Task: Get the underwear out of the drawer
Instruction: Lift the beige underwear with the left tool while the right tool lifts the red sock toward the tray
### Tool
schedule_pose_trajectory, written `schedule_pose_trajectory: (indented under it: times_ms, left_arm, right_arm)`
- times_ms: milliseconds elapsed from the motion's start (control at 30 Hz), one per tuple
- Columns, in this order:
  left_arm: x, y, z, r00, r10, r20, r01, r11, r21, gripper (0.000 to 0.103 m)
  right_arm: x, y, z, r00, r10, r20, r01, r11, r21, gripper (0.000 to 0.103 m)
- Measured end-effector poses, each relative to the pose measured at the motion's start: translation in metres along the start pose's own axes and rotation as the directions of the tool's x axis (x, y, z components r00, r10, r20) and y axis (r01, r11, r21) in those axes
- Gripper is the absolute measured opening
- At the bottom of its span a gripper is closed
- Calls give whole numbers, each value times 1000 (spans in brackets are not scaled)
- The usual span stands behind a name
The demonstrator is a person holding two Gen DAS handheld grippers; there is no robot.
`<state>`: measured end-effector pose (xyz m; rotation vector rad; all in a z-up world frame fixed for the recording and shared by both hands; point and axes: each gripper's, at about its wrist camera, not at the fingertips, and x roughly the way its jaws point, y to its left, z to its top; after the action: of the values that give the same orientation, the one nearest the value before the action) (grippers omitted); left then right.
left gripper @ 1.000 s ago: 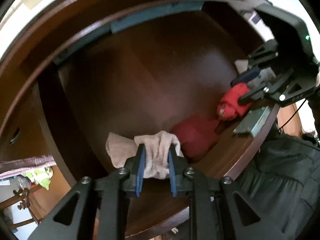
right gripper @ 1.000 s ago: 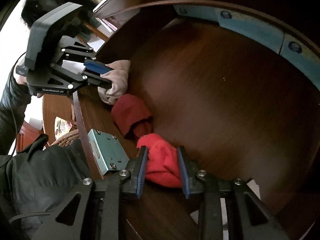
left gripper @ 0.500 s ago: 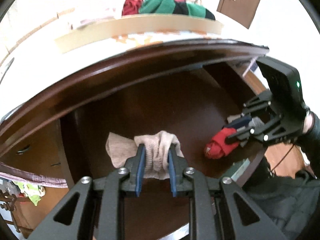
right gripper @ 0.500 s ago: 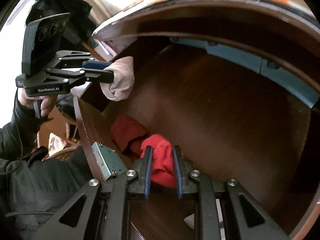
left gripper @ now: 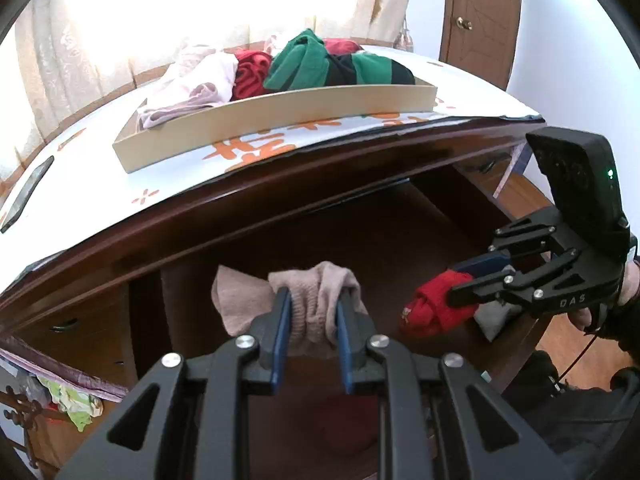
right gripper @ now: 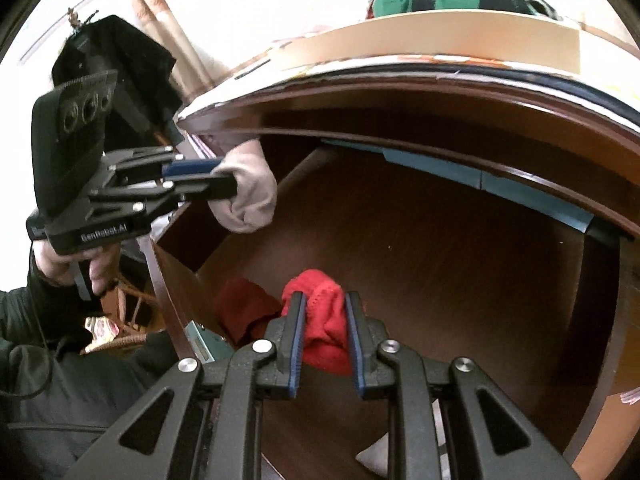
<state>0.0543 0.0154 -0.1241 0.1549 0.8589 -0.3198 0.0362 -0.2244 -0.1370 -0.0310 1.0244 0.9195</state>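
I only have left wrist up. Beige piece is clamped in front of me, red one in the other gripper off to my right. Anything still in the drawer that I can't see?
Observer: Yes. Right wrist shows a darker red garment lying on the drawer floor near the front corner, left of the red piece that the right gripper is shut on.
Operator: Is my beige piece clear of the drawer?
Observer: From the right wrist, the beige piece hangs from the left gripper in the air, above the drawer's side wall, touching nothing.
Operator: Any other clothes in there?
Observer: A pale scrap shows at the lower edge, under the right gripper; too little is visible to say what it is.
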Motion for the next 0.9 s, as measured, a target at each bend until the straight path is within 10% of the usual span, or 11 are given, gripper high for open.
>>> schedule_pose_trajectory:
  times_ms: [900]
  left_arm:
    - [-54,2,33,976,83,203,-89,996,23,19]
  right_arm:
    - [-65,23,51,973,2,229,8,999,-41,21]
